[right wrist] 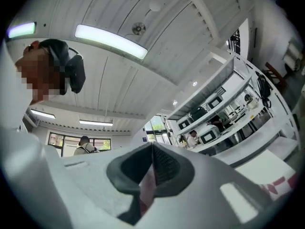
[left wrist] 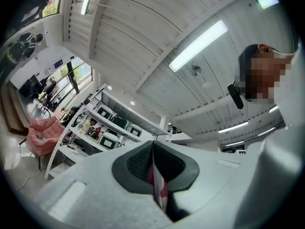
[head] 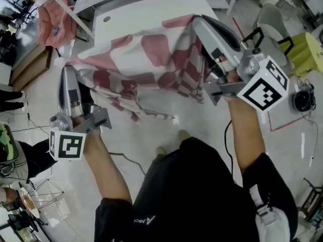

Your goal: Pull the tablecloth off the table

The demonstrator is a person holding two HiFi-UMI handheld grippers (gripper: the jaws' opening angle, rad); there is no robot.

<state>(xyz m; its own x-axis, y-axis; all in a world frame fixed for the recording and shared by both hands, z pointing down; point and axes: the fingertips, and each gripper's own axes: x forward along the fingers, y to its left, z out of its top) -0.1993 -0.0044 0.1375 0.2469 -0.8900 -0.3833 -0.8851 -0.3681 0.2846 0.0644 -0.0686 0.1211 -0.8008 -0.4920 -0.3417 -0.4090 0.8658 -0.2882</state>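
The red-and-white checked tablecloth hangs bunched between my two grippers, partly over the near edge of the white table and drooping toward the floor. My left gripper is shut on its left corner; a strip of the cloth shows pinched between the dark pads. My right gripper is shut on the cloth's right corner, with fabric squeezed between its pads. Both gripper views point up at the ceiling.
A pink cloth lies on a stand at the far left. A yellow-green container and a black round object sit at the right. The person's feet stand on the glossy floor before the table. Shelves line the room.
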